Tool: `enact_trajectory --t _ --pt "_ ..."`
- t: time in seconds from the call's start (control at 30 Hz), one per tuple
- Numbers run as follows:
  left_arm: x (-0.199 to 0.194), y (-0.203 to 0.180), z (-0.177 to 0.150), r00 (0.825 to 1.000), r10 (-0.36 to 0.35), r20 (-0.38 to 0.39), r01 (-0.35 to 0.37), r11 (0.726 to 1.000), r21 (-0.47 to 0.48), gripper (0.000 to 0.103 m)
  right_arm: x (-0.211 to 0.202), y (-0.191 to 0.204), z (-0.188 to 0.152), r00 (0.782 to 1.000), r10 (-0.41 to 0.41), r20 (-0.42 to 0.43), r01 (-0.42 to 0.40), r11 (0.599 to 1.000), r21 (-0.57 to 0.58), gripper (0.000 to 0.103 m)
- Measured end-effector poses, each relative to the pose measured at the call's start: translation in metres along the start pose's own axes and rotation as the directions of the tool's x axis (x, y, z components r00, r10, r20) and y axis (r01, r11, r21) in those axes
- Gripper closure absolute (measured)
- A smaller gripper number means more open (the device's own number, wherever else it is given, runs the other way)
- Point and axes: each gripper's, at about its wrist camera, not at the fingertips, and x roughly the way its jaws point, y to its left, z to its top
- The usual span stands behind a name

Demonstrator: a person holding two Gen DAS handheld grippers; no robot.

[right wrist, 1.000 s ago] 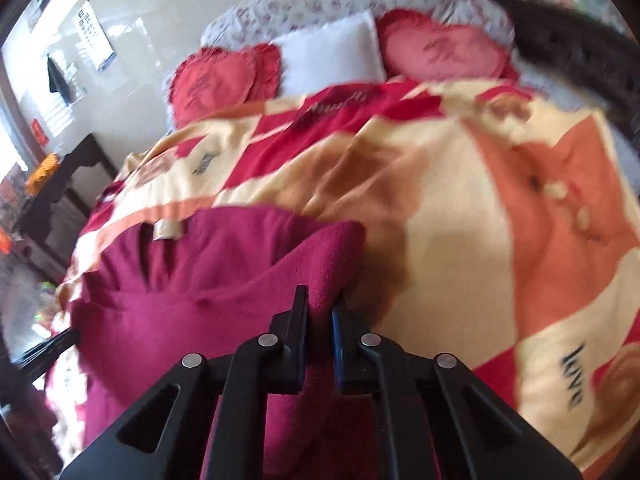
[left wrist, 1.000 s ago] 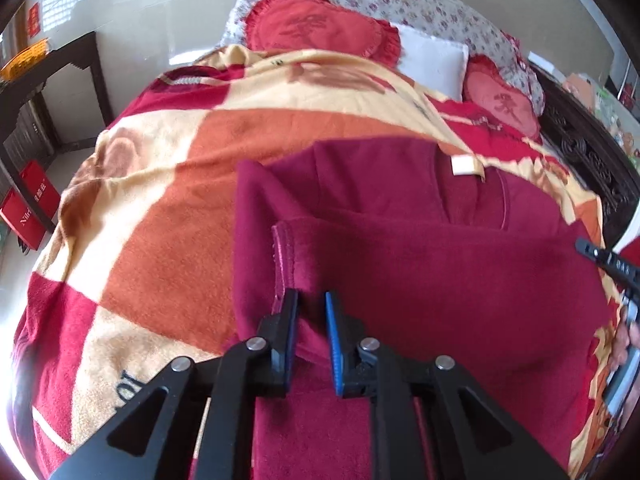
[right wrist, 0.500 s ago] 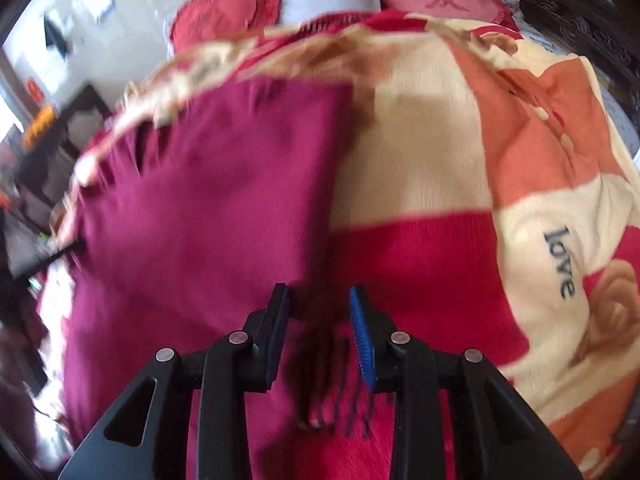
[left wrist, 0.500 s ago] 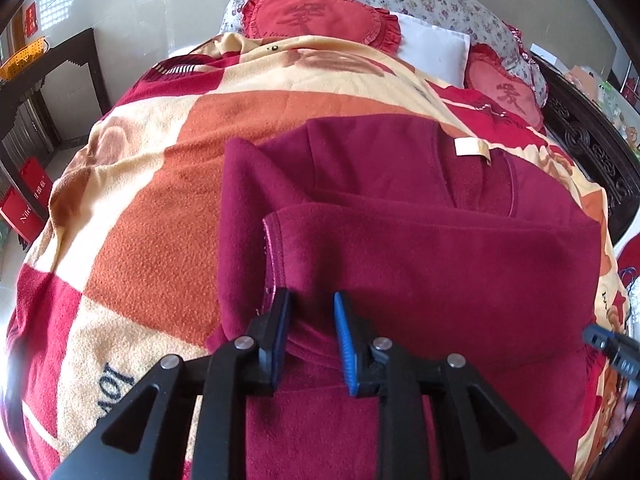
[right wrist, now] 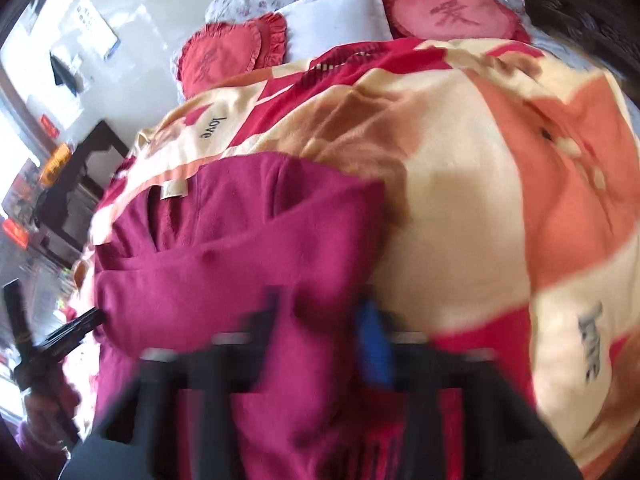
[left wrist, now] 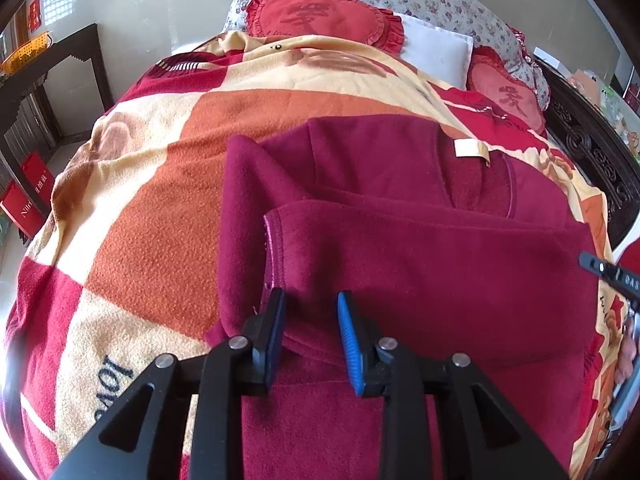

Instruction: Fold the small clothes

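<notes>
A dark red fleece garment (left wrist: 420,240) lies on the bed, its lower part folded up over the body; a cream neck label (left wrist: 470,147) shows at the collar. My left gripper (left wrist: 312,332) is open just above the folded hem at its left corner, holding nothing. In the right wrist view the same garment (right wrist: 248,248) lies left of centre. My right gripper (right wrist: 324,336) is blurred by motion, open, over the garment's right edge. The right gripper's tip shows at the left wrist view's right edge (left wrist: 608,272).
The bed is covered by a red, orange and cream blanket (left wrist: 140,200). Red heart pillows (left wrist: 320,12) and a white pillow (left wrist: 436,48) lie at the head. A dark wooden table (left wrist: 48,64) stands left of the bed; a carved dark bed frame (left wrist: 592,148) runs on the right.
Both grippers opened and let go of the folded hem, which now rests on the garment. Both pulled back slightly; the right gripper is moving fast and blurred.
</notes>
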Motion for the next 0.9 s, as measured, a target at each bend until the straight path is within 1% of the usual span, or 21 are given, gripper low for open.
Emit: enact_trajectory --t 0.03,0.07,0.1,0.13,0.2,0.23,0.27,0.37,0.4,0.47,0.5,0.53,0.57,0.6,0.63,0.7,0.73,0.77,0.8,0.9 --pt "-0.001 0.000 0.000 1.000 -0.007 0.002 0.007 1.000 -0.003 0.074 -0.003 0.001 0.004 0.999 -0.006 0.032 0.007 1.000 -0.010 0.103" --pt "-0.002 0.000 -0.001 1.000 -0.009 0.006 0.009 1.000 -0.005 0.069 -0.011 0.001 0.007 0.995 -0.014 0.097 0.016 1.000 -0.017 0.103" --pt "0.000 0.001 -0.001 1.000 0.003 0.008 -0.003 1.000 -0.005 0.064 -0.012 0.001 0.006 0.992 -0.036 0.123 0.038 0.999 -0.020 0.103" --pt "0.003 0.001 -0.002 1.000 0.011 0.006 -0.011 1.000 -0.007 0.058 -0.008 -0.001 0.004 0.989 -0.076 0.128 0.079 0.997 -0.016 0.103" --pt "0.008 0.001 -0.003 1.000 0.009 -0.011 -0.009 1.000 -0.013 0.058 0.009 -0.009 -0.004 0.991 -0.115 0.067 0.115 0.993 0.004 0.103" --pt "0.009 0.002 -0.003 1.000 0.008 -0.018 -0.008 1.000 -0.016 0.058 0.010 -0.013 -0.007 0.992 -0.119 0.051 0.118 0.993 0.019 0.103" --pt "0.008 0.003 -0.004 1.000 0.004 -0.014 -0.004 1.000 -0.017 0.058 0.004 -0.016 -0.010 0.992 -0.115 0.057 0.113 0.993 0.041 0.100" --pt "0.006 0.004 -0.004 1.000 0.000 -0.011 -0.001 1.000 -0.015 0.058 -0.029 -0.015 -0.021 0.990 -0.100 0.099 0.094 0.994 0.062 0.099" --pt "0.005 0.004 -0.004 1.000 0.000 -0.012 0.000 1.000 -0.016 0.058 -0.039 -0.010 -0.027 0.991 -0.086 0.100 0.082 0.996 0.040 0.099" --pt "0.005 0.005 -0.004 1.000 0.001 -0.015 -0.001 1.000 -0.019 0.057 -0.044 0.003 -0.040 0.994 -0.071 0.081 0.073 0.997 -0.019 0.099" --pt "0.005 0.004 -0.004 1.000 0.002 -0.018 -0.003 1.000 -0.021 0.057 -0.042 0.009 -0.047 0.995 -0.078 0.066 0.081 0.996 -0.048 0.100" --pt "0.004 0.004 -0.004 1.000 0.005 -0.021 -0.005 1.000 -0.020 0.056 -0.035 0.015 -0.052 0.994 -0.106 0.038 0.108 0.991 -0.080 0.100" --pt "0.002 0.003 -0.005 1.000 0.008 -0.024 -0.009 1.000 -0.016 0.056 -0.023 0.017 -0.059 0.986 -0.166 -0.001 0.165 0.980 -0.109 0.100" --pt "0.000 0.002 -0.006 1.000 0.013 -0.026 -0.013 1.000 -0.008 0.056 -0.016 0.016 -0.062 0.979 -0.203 -0.022 0.199 0.973 -0.117 0.099" --pt "-0.004 0.001 -0.007 0.999 0.018 -0.026 -0.018 1.000 0.002 0.056 -0.011 0.015 -0.064 0.976 -0.211 -0.043 0.205 0.972 -0.110 0.098" --pt "-0.014 0.000 -0.011 0.999 0.029 -0.022 -0.029 0.999 0.023 0.055 -0.022 0.014 -0.062 0.983 -0.183 -0.028 0.182 0.982 -0.054 0.098" --pt "-0.019 0.000 -0.012 0.999 0.036 -0.019 -0.036 0.999 0.033 0.051 -0.030 0.017 -0.060 0.986 -0.166 -0.009 0.166 0.985 -0.045 0.098" --pt "-0.025 0.001 -0.014 0.999 0.043 -0.013 -0.042 0.998 0.041 0.046 -0.040 0.023 -0.057 0.988 -0.152 0.022 0.154 0.987 -0.057 0.098" --pt "-0.029 0.001 -0.016 0.999 0.047 -0.008 -0.047 0.998 0.045 0.045 -0.044 0.029 -0.055 0.988 -0.149 0.038 0.151 0.986 -0.071 0.097" --pt "-0.043 0.003 -0.021 0.998 0.055 -0.003 -0.055 0.997 0.054 0.043 -0.046 0.050 -0.049 0.990 -0.125 0.065 0.132 0.983 -0.128 0.097"
